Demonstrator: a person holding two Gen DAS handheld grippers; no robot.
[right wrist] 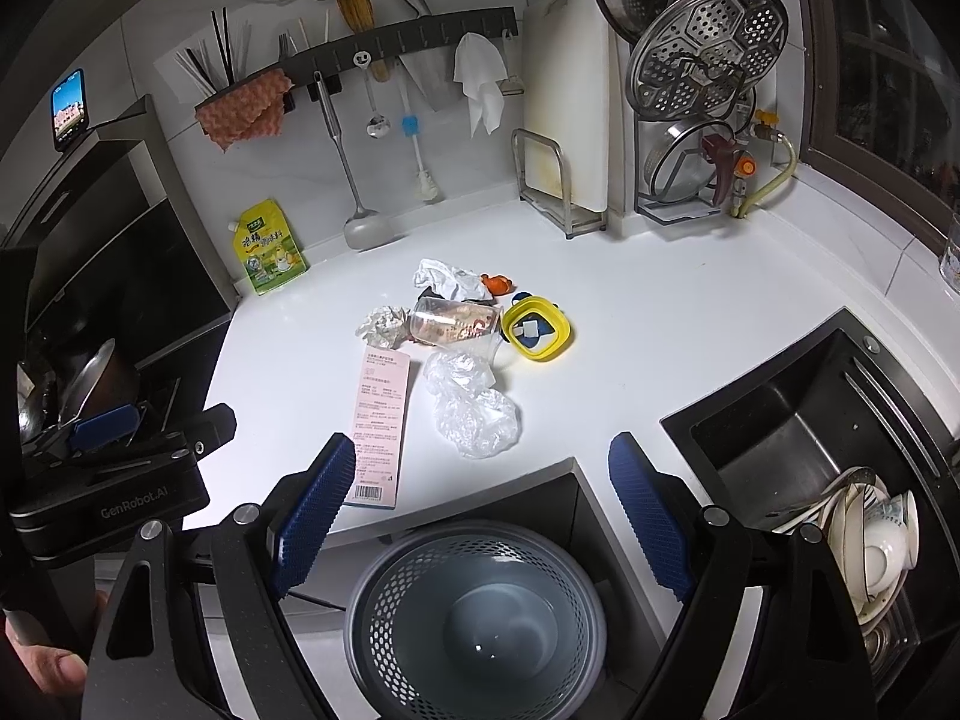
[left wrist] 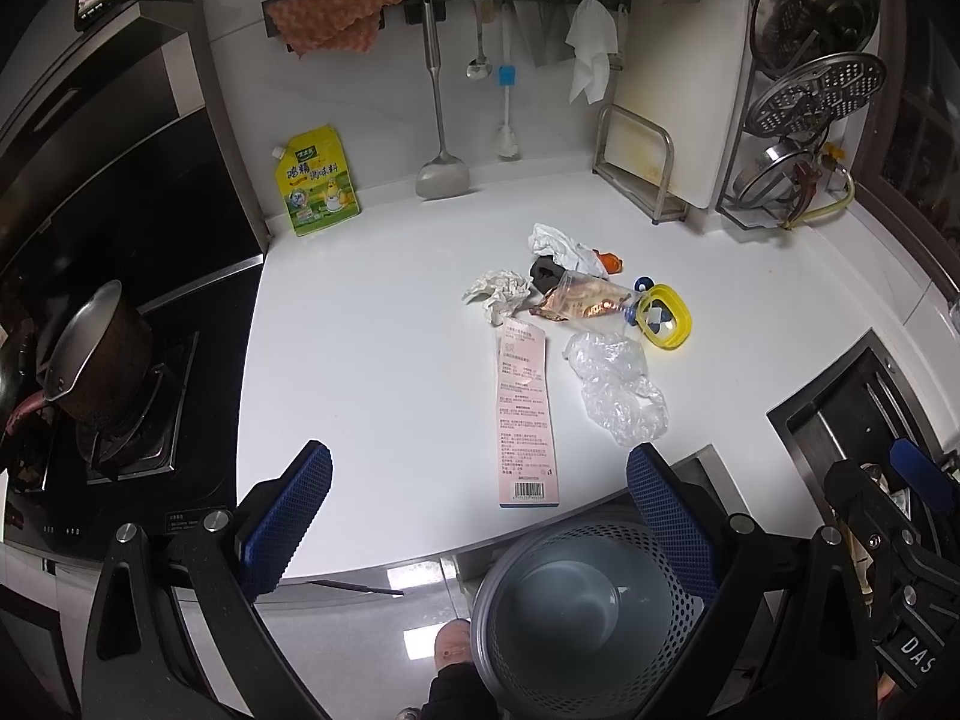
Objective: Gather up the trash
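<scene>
Trash lies in a heap on the white counter (left wrist: 372,276): a pink paper strip (left wrist: 527,414) (right wrist: 380,426), a clear plastic bag (left wrist: 618,387) (right wrist: 471,402), crumpled tissues (left wrist: 498,294) (right wrist: 381,325), a clear wrapper with brown print (left wrist: 585,303) (right wrist: 453,324), a yellow ring-shaped lid (left wrist: 663,315) (right wrist: 536,327) and a small orange piece (left wrist: 612,262) (right wrist: 497,283). A grey perforated bin (left wrist: 570,606) (right wrist: 474,618) stands empty on the floor below the counter edge. My left gripper (left wrist: 480,510) and right gripper (right wrist: 480,510) are open and empty, above the bin and short of the trash.
A stove with a pot (left wrist: 99,354) is at the left. A sink (right wrist: 798,426) with dishes (right wrist: 870,546) is at the right. A yellow seasoning pouch (left wrist: 315,180), hanging utensils, a cutting board (left wrist: 678,90) and a steamer rack (right wrist: 702,60) line the back wall.
</scene>
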